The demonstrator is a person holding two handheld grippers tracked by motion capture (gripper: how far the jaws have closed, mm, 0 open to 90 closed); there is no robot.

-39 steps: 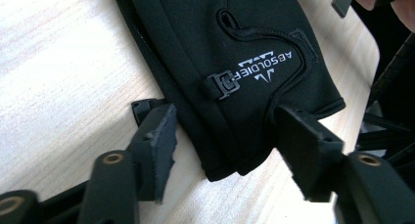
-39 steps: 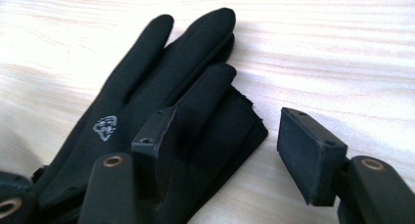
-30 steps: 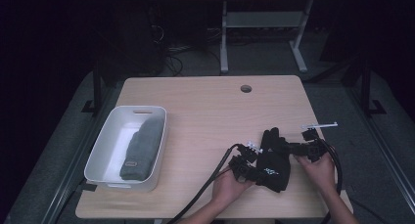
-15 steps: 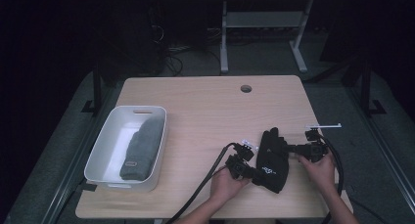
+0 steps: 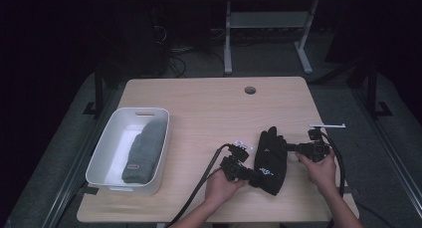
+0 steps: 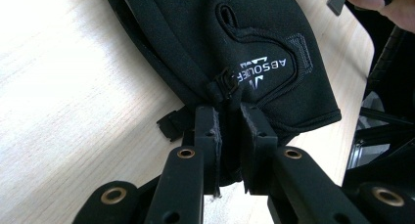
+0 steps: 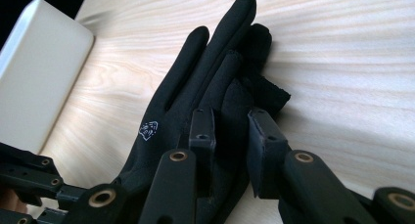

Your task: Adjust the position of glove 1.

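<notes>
One black glove (image 5: 271,161) on the table (image 5: 209,108), one grey glove (image 5: 144,151) lying in the single white tub (image 5: 102,153) at the left. Two grippers at work. The left gripper (image 5: 251,174) is clamped on the black glove's cuff edge, its jaws having just closed on the fabric. The right gripper (image 5: 291,147) pinches the glove's finger side, jaws also just closed, cloth between them. The black glove lies near the table's front right, close to the near edge, little room behind it. Wide bare wood stretches between it and the tub. One round hole (image 5: 250,90) sits near the far edge, well clear.
</notes>
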